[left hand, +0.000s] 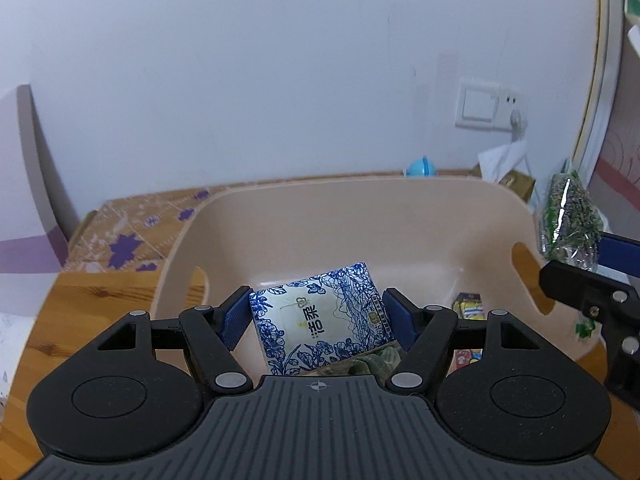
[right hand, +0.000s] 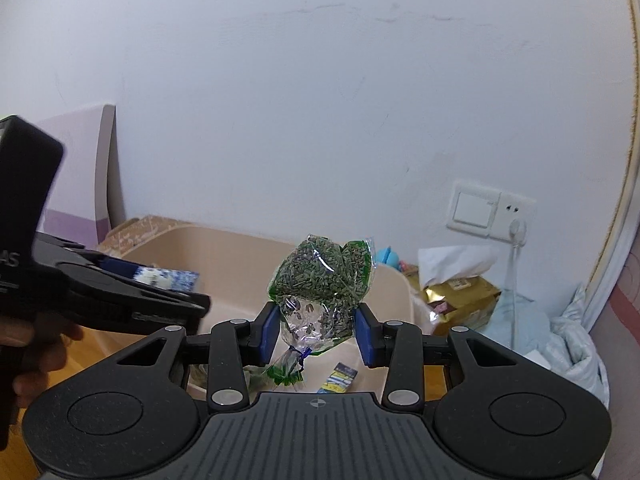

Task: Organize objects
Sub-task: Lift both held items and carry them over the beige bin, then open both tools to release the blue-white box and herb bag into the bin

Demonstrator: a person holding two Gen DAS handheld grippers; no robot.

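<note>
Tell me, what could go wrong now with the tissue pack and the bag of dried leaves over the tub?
1. The right gripper pinches the bag of dried leaves only by its thin, crinkly bottom, so it might slip out and fall beside the tub.
2. The left gripper holds the tissue pack tilted; dropped like that, it may land crooked on the things already inside.
3. Both grippers are close together, so they could bump.

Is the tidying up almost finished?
Partly. A yellow packet already lies in the beige bin. The left gripper holds a blue-flowered tissue pack over it; the right gripper holds a bag of dried herbs. Both still need dropping in.
</note>
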